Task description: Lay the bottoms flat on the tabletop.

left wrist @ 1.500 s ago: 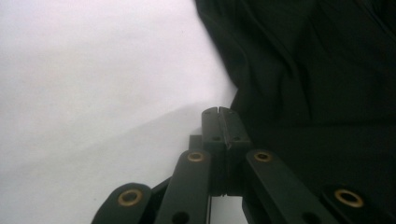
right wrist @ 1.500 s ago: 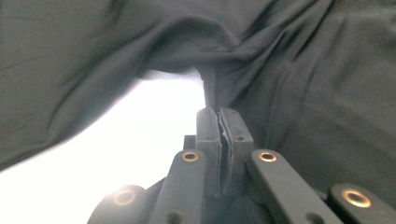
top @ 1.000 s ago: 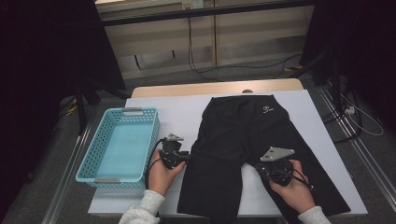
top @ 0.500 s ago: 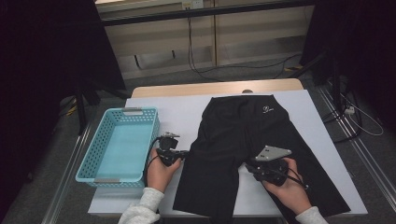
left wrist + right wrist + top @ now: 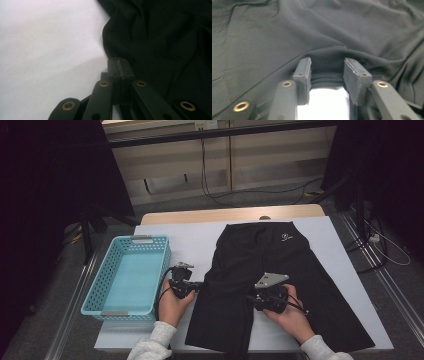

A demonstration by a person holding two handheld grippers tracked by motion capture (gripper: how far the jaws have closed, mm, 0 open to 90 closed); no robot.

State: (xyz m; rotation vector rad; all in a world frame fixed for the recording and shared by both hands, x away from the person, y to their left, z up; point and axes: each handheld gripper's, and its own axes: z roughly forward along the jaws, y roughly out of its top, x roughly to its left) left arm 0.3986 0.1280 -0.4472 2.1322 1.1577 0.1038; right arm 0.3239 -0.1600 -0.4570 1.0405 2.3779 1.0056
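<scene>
High view: black shorts (image 5: 270, 285) laid flat on white table cover (image 5: 190, 237), waistband at the far end, small pale logo near the waistband, both legs pointing toward the near edge. Turquoise basket (image 5: 131, 275) standing to the left of the shorts, apart from them. Left gripper (image 5: 196, 286) in the left hand (image 5: 172, 304), set at the outer edge of the left leg. Right gripper (image 5: 256, 297) in the right hand (image 5: 290, 312), grey three-cornered plate on top, set over the inner edge of the right leg near the crotch.

Left gripper view: jaws pressed together, tips meeting at the very edge of the black fabric (image 5: 162, 45), where the cloth rises in a small fold. Pinch on the hem itself too dark to confirm; cannot tell. White cover (image 5: 45, 50) to the left of the jaws.

Right gripper view: jaws spread, having just been opening. Rolled edge of the shorts (image 5: 327, 32) lying between the pads (image 5: 355, 80), not pressed by either. White cover (image 5: 324, 102) showing between the jaws below the fabric edge.
</scene>
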